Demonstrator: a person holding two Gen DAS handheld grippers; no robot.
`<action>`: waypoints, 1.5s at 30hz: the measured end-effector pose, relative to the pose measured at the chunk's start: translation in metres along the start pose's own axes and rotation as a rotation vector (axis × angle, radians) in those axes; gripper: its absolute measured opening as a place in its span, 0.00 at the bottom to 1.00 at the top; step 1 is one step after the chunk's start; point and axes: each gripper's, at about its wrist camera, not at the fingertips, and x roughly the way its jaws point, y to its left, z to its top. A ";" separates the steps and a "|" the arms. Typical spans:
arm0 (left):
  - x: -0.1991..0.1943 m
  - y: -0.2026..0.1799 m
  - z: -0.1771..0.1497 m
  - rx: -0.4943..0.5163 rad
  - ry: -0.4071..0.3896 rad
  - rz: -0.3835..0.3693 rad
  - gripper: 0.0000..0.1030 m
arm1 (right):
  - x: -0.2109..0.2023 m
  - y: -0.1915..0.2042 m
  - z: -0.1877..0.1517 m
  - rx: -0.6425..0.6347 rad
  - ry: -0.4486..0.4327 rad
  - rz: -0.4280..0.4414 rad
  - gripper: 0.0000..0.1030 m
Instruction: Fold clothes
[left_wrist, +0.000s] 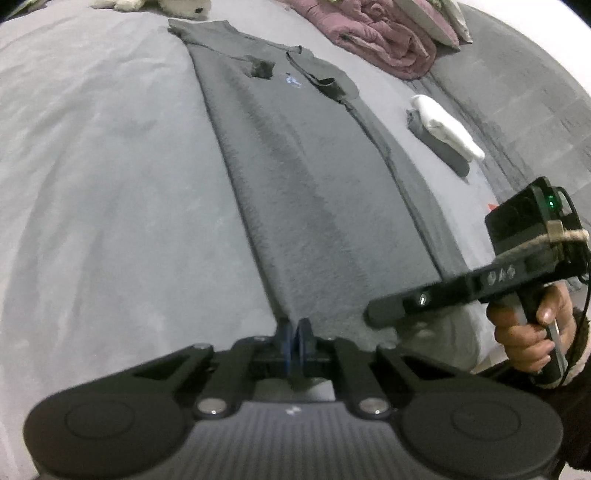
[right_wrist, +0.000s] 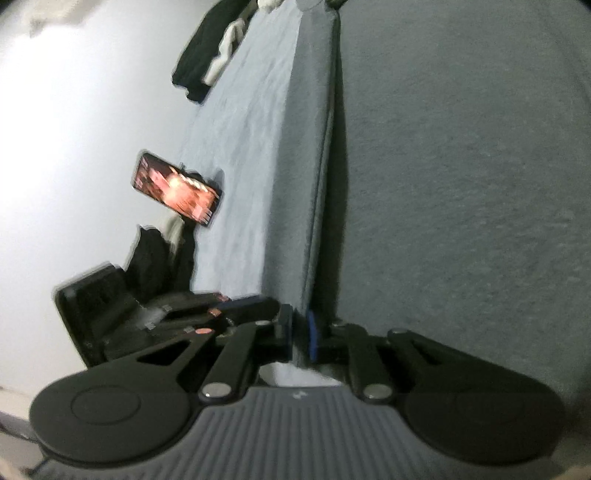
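A long grey garment (left_wrist: 295, 177), already narrowed lengthwise, lies flat on the grey bed (left_wrist: 92, 184). At its near hem, the left hand-held gripper (left_wrist: 294, 332) pinches the left corner, jaws pressed together on the cloth; the right hand-held gripper (right_wrist: 299, 336), gripped by a person's hand (left_wrist: 532, 332), is clamped on the hem's right side. The fold will likely go best if both corners rise level and travel together toward the collar, keeping the hem taut and clear of the folded white and grey clothes (left_wrist: 443, 129) at right.
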 end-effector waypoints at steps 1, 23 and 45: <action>0.001 0.001 0.001 0.000 0.006 0.003 0.05 | 0.003 -0.001 -0.001 -0.013 0.006 -0.022 0.04; 0.043 -0.029 0.072 0.191 -0.286 0.040 0.53 | 0.000 -0.033 0.103 0.195 -0.267 0.009 0.41; 0.063 -0.003 0.061 0.249 -0.304 -0.084 0.58 | 0.046 -0.037 0.178 0.150 -0.440 -0.013 0.02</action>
